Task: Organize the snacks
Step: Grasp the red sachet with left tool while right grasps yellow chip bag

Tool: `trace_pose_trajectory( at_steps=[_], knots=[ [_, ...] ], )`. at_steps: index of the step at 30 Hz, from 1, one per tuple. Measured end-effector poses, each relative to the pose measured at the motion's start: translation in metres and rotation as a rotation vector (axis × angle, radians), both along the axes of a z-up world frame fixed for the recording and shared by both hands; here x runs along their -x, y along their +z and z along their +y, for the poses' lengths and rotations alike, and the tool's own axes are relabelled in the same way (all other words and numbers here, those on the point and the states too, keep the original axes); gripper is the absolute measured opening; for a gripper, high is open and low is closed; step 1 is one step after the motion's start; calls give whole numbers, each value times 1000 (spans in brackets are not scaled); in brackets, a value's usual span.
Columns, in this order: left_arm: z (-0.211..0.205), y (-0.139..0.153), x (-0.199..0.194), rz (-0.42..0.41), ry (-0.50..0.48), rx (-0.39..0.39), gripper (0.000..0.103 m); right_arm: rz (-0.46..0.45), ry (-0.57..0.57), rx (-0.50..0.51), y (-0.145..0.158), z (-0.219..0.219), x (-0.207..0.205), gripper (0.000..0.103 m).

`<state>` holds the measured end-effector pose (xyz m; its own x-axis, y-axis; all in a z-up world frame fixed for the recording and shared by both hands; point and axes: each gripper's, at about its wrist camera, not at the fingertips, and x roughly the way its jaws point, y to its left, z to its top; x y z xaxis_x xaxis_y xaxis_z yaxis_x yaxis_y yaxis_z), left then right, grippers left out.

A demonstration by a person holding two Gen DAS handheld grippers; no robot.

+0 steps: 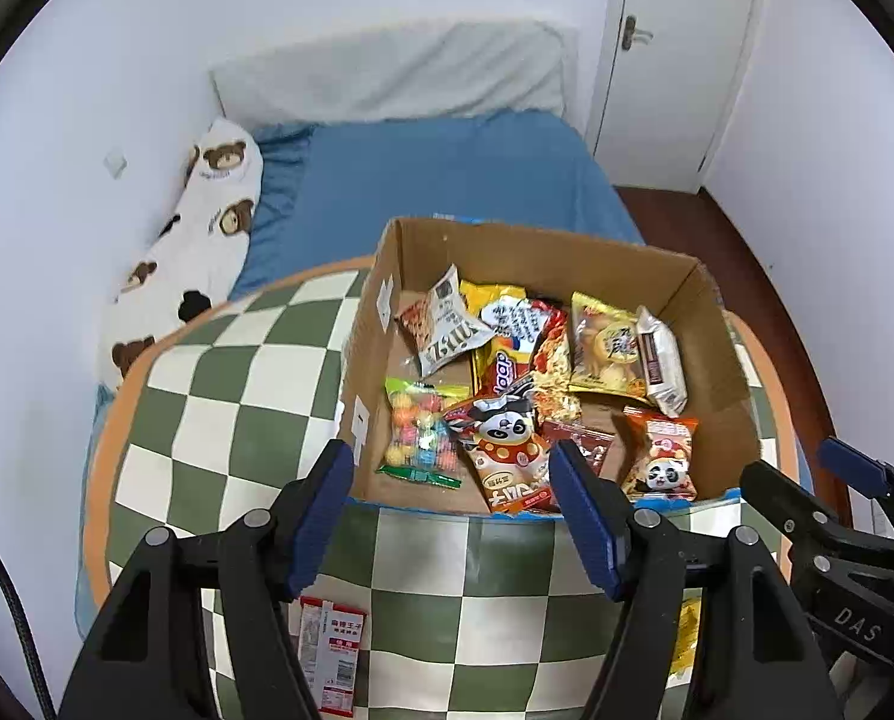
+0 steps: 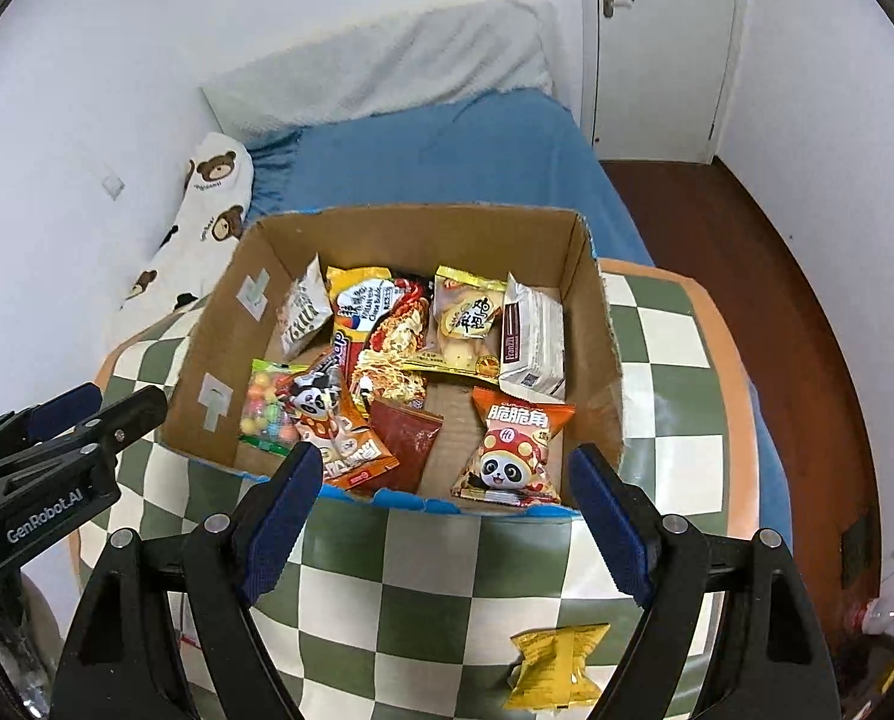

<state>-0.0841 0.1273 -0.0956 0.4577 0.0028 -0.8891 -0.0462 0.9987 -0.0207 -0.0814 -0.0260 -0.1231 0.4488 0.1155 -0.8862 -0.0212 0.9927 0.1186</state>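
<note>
**Both grippers empty above the mat; most snacks in the box**

While both grippers point steeply down over the checkered mat [image 2: 423,588], neither holds anything. The left gripper [image 1: 450,510] has its blue-padded fingers [image 1: 321,516] spread, with only mat and the box edge showing between them. The right gripper [image 2: 447,516] has its fingers [image 2: 282,522] spread wider, likewise empty. In each wrist view the other gripper appears at the frame edge, close beside.

Nearest on the mat lie two loose packets: a red-and-white packet [image 1: 333,654] under the left gripper, and a yellow packet [image 2: 558,663] near the right gripper's right finger.

Beyond the fingertips stands the open cardboard box [image 2: 603,360], resting on the mat. Its near row holds a candy bag [image 1: 417,432], a panda packet [image 1: 510,450], a dark red sachet [image 2: 405,438] and a second panda packet [image 2: 516,450]. Its far row holds noodle and biscuit packets, overlapping.

Behind the box lie a blue bed [image 1: 447,174], a bear-print pillow [image 1: 207,222] along the wall, and a white door [image 1: 681,54].
</note>
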Motion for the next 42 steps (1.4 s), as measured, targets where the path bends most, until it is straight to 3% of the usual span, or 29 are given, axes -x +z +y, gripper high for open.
trace_pose_trajectory(
  at_steps=[6, 11, 14, 18, 20, 26, 30, 31, 32, 36, 37, 38, 42],
  knots=[
    [6, 12, 35, -17, 7, 51, 66, -17, -19, -56, 14, -5, 30, 86],
    [17, -6, 76, 30, 27, 62, 66, 52, -58, -106, -6, -17, 69, 87],
    [24, -35, 101, 113, 43, 59, 66, 144, -97, -114, -38, -30, 92, 87],
    [38, -95, 135, 289, 85, 62, 66, 296, -177, -139, -92, -58, 119, 87],
    [42, -120, 151, 361, 105, 63, 66, 345, -190, -92, -114, -65, 124, 87],
    [47, -198, 196, 620, 128, 98, 66, 464, -152, 48, -174, -75, 102, 87],
    [47, -220, 216, 701, 135, 139, 66, 573, -113, 32, -211, -73, 93, 84],
    [46, -225, 219, 721, 134, 149, 66, 577, -105, 17, -214, -72, 93, 63],
    [45, -231, 221, 741, 135, 158, 66, 563, -86, 35, -214, -68, 94, 53],
    [37, -258, 230, 810, 145, 208, 66, 502, -29, 29, -199, -52, 103, 49],
    [34, -262, 232, 813, 142, 220, 60, 494, -19, 21, -195, -48, 107, 49],
    [32, -265, 234, 816, 138, 225, 48, 481, -1, 9, -190, -43, 112, 49],
    [17, -263, 236, 794, 136, 216, 48, 464, 51, -40, -180, -24, 133, 49]
  ],
)
